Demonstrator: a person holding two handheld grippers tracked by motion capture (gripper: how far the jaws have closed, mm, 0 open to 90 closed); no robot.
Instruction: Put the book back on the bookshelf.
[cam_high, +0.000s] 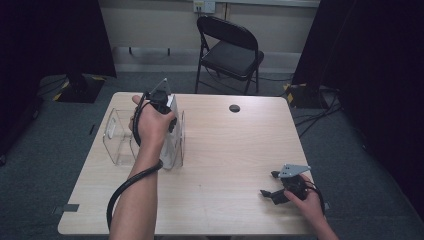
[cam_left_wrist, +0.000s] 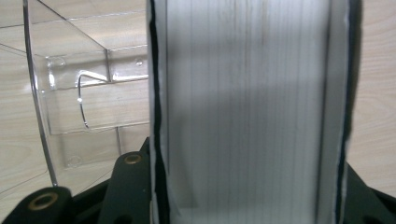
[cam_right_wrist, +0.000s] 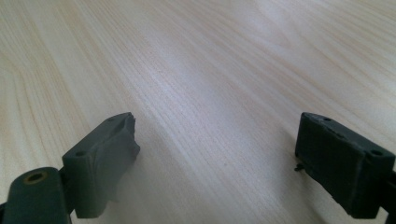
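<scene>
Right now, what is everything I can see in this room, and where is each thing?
Thick white-paged book with dark covers: one, clamped upright in the left gripper, beside the holder.
Clear plastic box-shaped holder: one, transparent, table's left side.
Light wooden table: one, centre.
Small round black cap: one, at the table's far edge.
Black folding chair: one, behind the table.
Left gripper: one, black, shut on the book.
Right gripper: one, black, jaws open, low over the table's near right corner.
</scene>
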